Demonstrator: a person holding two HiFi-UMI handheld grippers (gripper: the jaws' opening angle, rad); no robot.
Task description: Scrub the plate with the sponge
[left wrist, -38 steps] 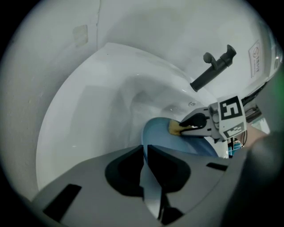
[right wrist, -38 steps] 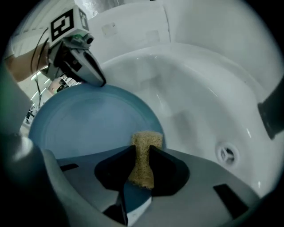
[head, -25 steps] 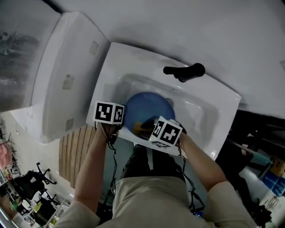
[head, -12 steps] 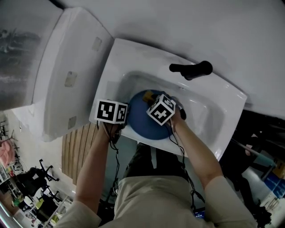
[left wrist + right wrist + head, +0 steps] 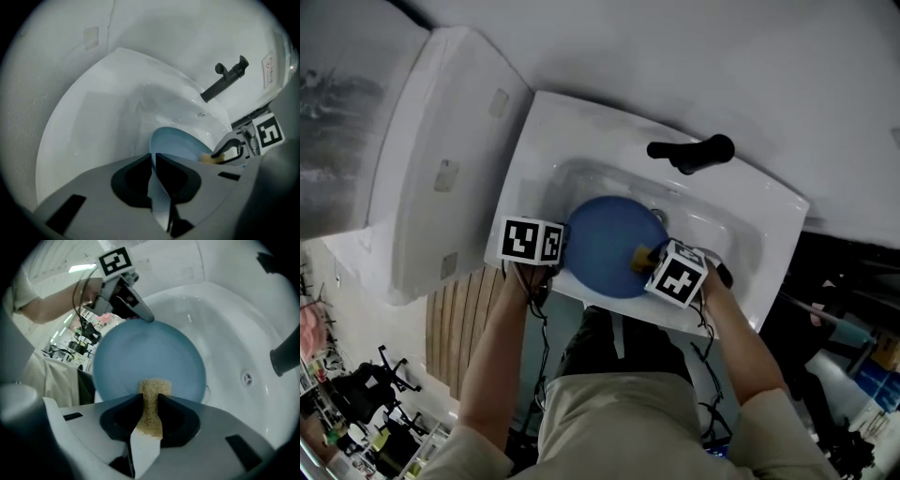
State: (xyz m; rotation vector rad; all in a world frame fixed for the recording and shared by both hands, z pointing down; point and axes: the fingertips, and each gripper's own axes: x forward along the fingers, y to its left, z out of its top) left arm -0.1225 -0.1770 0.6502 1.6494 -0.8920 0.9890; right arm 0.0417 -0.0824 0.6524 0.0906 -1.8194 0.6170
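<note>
Scrubbing's under way: the left gripper (image 5: 153, 164) pinches the blue plate (image 5: 600, 244) by its rim, holding it over the sink (image 5: 741, 202). The right gripper (image 5: 150, 401), jaws just squeezing tighter, clamps the sponge (image 5: 152, 387) against the plate's edge. No grime shows, so it looks nearly done.

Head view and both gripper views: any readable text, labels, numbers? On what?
No legible words or numbers anywhere.
Left cube, right cube: square marker codes only, no letters.
Label on a white surface, upper right of left gripper view: print too blurred to read.
Patches on the white panel: too small to tell.
</note>
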